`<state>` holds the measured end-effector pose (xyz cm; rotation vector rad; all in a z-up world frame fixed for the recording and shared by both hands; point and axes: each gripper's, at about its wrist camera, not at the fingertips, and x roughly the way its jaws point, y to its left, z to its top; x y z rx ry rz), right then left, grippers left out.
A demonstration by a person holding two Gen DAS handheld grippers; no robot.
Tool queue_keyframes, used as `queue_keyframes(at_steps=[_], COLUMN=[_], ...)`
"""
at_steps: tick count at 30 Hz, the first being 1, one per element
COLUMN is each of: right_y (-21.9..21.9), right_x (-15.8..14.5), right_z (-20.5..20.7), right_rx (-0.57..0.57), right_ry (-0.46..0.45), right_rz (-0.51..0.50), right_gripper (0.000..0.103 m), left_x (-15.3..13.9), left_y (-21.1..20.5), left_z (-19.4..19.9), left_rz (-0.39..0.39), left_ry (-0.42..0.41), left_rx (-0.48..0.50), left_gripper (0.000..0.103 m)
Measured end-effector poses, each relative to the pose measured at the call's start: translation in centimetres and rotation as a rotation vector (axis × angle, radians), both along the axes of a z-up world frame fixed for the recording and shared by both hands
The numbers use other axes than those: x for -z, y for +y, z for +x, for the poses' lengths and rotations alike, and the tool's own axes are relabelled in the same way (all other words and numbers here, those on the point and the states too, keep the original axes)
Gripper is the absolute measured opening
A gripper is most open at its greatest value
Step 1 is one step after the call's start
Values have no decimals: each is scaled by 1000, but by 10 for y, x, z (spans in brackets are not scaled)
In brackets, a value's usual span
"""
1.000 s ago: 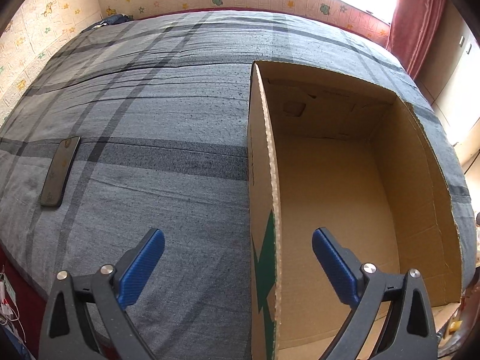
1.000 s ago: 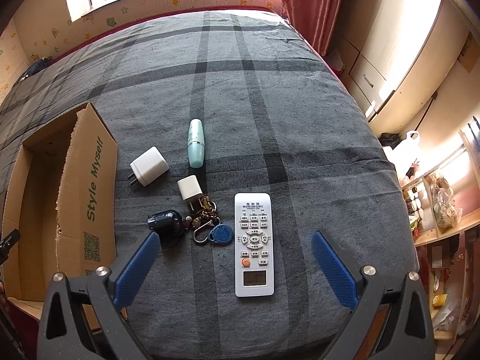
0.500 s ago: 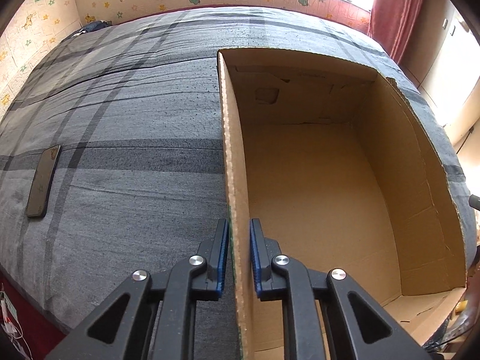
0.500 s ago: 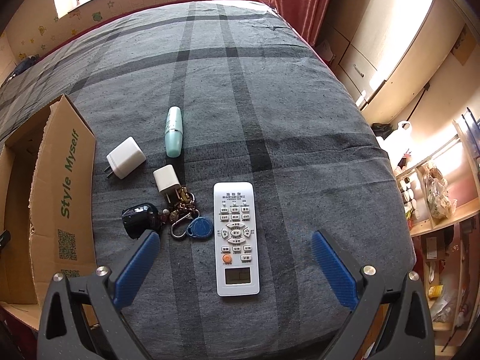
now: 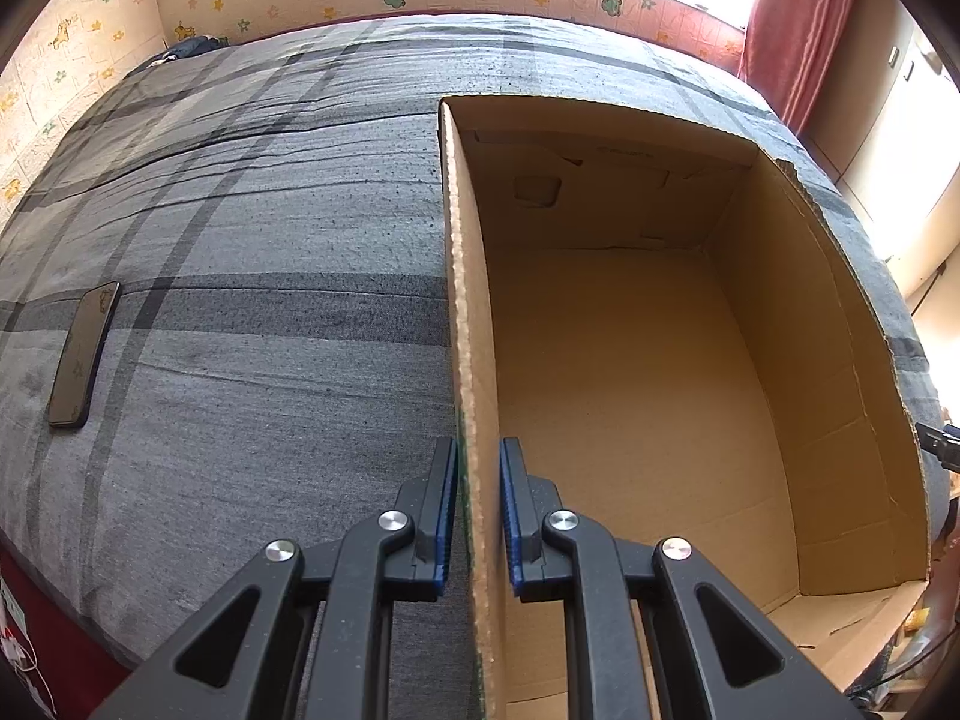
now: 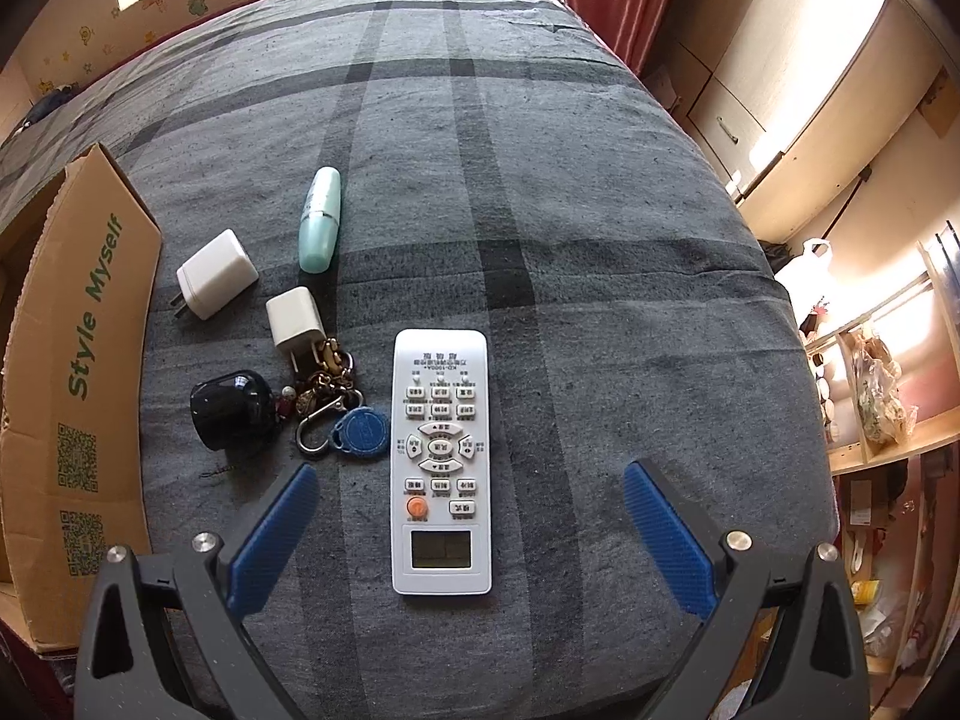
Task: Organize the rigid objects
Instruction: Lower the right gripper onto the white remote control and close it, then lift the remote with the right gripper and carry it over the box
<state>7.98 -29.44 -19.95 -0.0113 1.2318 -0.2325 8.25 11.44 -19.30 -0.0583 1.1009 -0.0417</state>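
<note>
My left gripper [image 5: 479, 516] is shut on the left wall of the empty cardboard box [image 5: 471, 324], one pad on each side of the wall. The box also shows at the left of the right wrist view [image 6: 78, 360]. My right gripper [image 6: 471, 534] is open and empty, hovering over a white remote [image 6: 441, 462] that lies between its fingers. Left of the remote lie a key bunch with a blue fob [image 6: 342, 414], a black round case [image 6: 231, 408], two white chargers [image 6: 216, 273] [image 6: 295, 319] and a mint green tube [image 6: 321, 219].
Everything rests on a bed with a grey plaid cover [image 6: 540, 210]. A dark phone [image 5: 84, 354] lies on the bed far left of the box. Cupboards and shelves [image 6: 870, 360] stand past the bed's right edge. Red curtain [image 5: 792, 30] hangs at the back.
My left gripper closed from wide open onto the box's left wall and stays clamped. My right gripper stayed open and came lower and nearer over the remote.
</note>
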Motion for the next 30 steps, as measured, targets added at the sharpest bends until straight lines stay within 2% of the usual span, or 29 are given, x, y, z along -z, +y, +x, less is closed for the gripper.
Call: queue_keyframes(at_steps=[7,12,15,18,30], right_y=[-12,-13,-15,-17,-15], right_x=[31,42,47,50,54], right_z=[9,13,16,18,14], right_rx=[-35,-69,-63,-54,-21], right_ry=[40,55,71,70,48], right_rz=[57,41,56,116,157], right_gripper=[101,91,78,51,49], left_x=[2,4,6,6,7], left_y=[1,1,2,2,2], left_z=[1,1,1,1,-1], left_rz=[5,2,-3,-3,-4], left_ry=[3,6,11,9,10], left_rx=[3,1,-2,-2,-3], left_gripper=[15,15,15,15,15])
